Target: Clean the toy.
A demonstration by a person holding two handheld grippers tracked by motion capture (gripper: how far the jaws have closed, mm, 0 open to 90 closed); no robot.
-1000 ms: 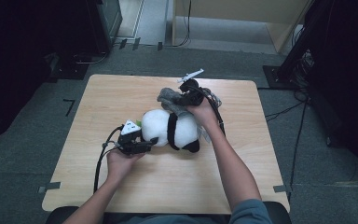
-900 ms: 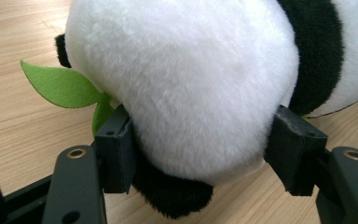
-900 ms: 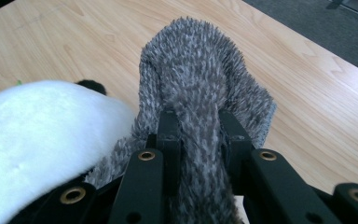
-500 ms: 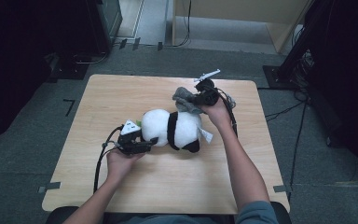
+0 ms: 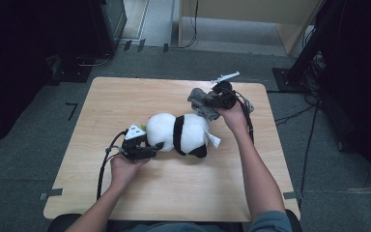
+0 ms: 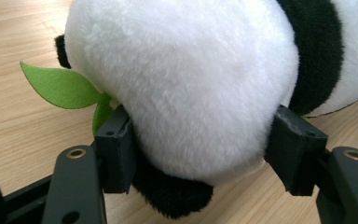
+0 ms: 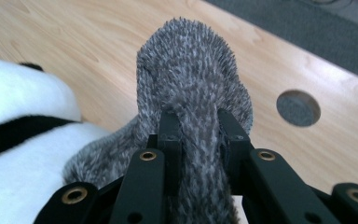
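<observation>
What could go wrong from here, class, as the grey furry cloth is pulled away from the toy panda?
1. The left gripper squeezes only the soft round plush of the panda, so the toy might slip free.
2. The right gripper pinches a narrow fold of the grey cloth; it could slide out.
3. The cloth sits near the table edge and might drop off.

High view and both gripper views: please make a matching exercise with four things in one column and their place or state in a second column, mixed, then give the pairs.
Things:
1. white and black plush panda
2. grey fuzzy cloth
3. green felt leaf
4. round grey hole cover in the wooden table

Place or state:
A. flat on the table beside the panda's head
B. pinched in the right gripper
C. head clamped by the left gripper
D. set flush in the tabletop, untouched

Pairs: 1-C, 2-B, 3-A, 4-D
</observation>
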